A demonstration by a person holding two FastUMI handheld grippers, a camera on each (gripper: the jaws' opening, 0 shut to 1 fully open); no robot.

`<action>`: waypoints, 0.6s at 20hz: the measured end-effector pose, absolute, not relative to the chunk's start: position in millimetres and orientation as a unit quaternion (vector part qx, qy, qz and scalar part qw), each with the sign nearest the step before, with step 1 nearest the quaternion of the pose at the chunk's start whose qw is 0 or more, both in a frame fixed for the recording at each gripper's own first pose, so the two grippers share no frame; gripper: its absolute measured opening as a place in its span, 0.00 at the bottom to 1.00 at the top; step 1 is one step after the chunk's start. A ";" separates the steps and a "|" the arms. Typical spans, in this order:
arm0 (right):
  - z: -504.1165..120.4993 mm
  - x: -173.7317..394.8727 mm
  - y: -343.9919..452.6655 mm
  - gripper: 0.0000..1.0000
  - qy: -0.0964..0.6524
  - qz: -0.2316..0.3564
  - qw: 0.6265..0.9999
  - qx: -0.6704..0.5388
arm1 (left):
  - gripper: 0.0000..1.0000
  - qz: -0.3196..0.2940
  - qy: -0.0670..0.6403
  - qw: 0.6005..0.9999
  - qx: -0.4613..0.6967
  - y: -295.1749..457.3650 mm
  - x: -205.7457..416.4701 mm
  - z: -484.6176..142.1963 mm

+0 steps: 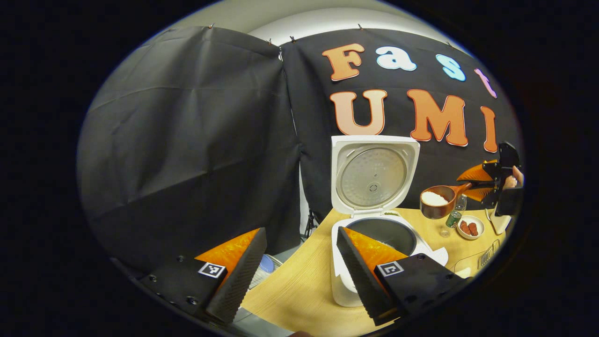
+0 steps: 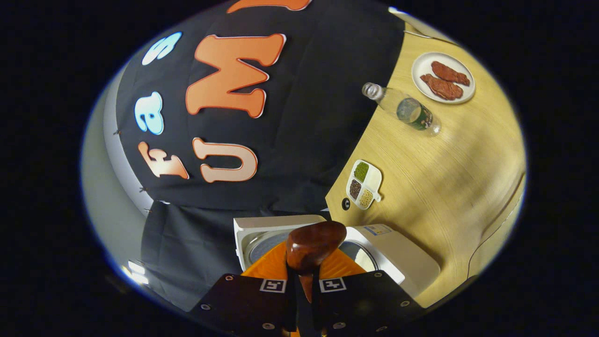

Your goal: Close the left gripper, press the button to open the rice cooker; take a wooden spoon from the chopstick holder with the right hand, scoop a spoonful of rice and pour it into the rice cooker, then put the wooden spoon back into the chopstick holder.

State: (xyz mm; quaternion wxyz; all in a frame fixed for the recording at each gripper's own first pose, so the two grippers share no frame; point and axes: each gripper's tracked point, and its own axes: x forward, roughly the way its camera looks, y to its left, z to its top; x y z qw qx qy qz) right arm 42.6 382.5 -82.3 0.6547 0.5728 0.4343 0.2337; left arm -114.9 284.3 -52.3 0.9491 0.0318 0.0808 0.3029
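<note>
In the left gripper view, the left gripper hangs with its jaws wide apart and nothing between them. Past its right-hand finger stands the rice cooker, lid raised upright and the dark inner pot exposed; whether any rice lies in it is hard to say from here. Further right, above and beside the cooker, the wooden spoon carries a heap of white rice, its handle running into the right gripper, which a hand holds.

In the right gripper view, the right gripper has its jaws clamped on the wooden spoon, whose bowl juts just ahead of the fingertips, over the rice cooker. To the right on the table sit a divided bean dish, a bottle and a plate.
</note>
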 end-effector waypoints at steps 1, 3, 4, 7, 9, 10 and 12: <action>-78.1 45.8 388.8 0.11 0.428 0.238 0.670 0.557 | 0.99 0.304 0.083 0.949 0.032 288.3 -114.6 -53.4; -68.1 51.6 400.1 0.12 0.412 0.250 0.703 0.522 | 0.99 0.306 0.086 0.948 0.030 296.4 -118.9 -57.6; -63.5 53.7 405.2 0.12 0.403 0.257 0.719 0.505 | 1.00 0.308 0.087 0.947 0.028 300.2 -119.0 -59.2; -50.9 53.9 424.3 0.12 0.378 0.280 0.765 0.440 | 1.00 0.310 0.090 0.946 0.021 310.4 -119.8 -63.3; -48.8 53.3 434.6 0.11 0.364 0.286 0.795 0.391 | 1.00 0.310 0.094 0.946 0.020 315.7 -120.3 -68.3; -48.4 51.9 437.6 0.12 0.357 0.289 0.810 0.365 | 0.99 0.310 0.097 0.946 0.020 318.8 -122.1 -71.3; -44.1 49.8 444.5 0.12 0.340 0.297 0.832 0.324 | 1.00 0.312 0.101 0.944 0.022 325.8 -122.2 -75.2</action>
